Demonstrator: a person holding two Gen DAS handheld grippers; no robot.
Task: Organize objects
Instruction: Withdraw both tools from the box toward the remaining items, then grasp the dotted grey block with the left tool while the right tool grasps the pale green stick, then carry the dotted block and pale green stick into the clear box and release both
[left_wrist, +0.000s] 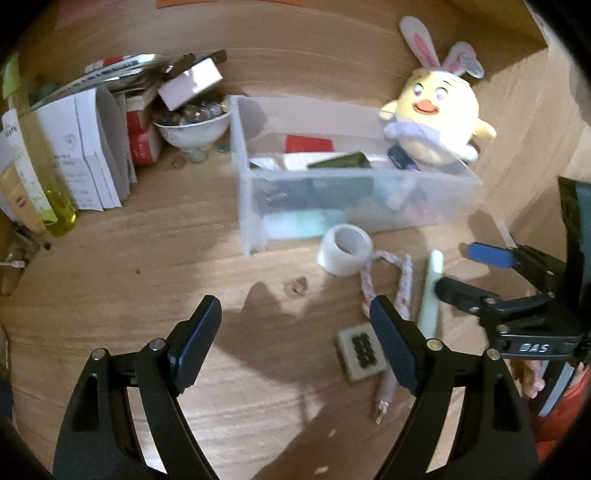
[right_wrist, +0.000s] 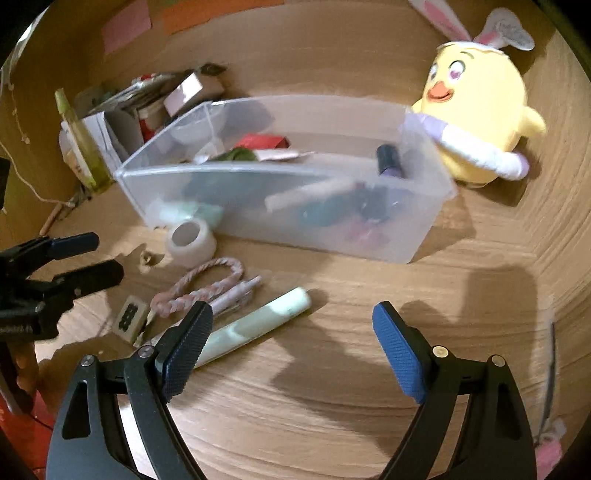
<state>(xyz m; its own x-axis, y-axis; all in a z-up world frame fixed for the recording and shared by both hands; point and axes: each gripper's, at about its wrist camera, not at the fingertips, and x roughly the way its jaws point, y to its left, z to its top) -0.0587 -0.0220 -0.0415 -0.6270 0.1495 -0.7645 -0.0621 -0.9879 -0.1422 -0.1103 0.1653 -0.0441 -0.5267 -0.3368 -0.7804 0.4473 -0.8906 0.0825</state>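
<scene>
A clear plastic bin (left_wrist: 443, 199) (right_wrist: 424, 221) holding several small items stands on the wooden surface. In front of it lie a white tape roll (left_wrist: 345, 251) (right_wrist: 190, 240), a pink braided cord (left_wrist: 369, 284) (right_wrist: 207, 284), a pale green tube (left_wrist: 430, 291) (right_wrist: 258, 321) and a small beige tile with dark marks (left_wrist: 360, 350) (right_wrist: 129, 319). My left gripper (left_wrist: 295, 347) (right_wrist: 86, 256) is open and empty, left of the tile. My right gripper (right_wrist: 291, 350) (left_wrist: 454, 269) is open and empty, its left finger over the tube's near end.
A yellow plush chick with bunny ears (left_wrist: 439, 114) (right_wrist: 480, 122) leans at the bin's right end. A bowl of marbles (left_wrist: 192, 125), papers and boxes (left_wrist: 92, 147) and a yellow bottle (left_wrist: 44, 173) crowd the back left. Cardboard walls (left_wrist: 535, 129) enclose the surface.
</scene>
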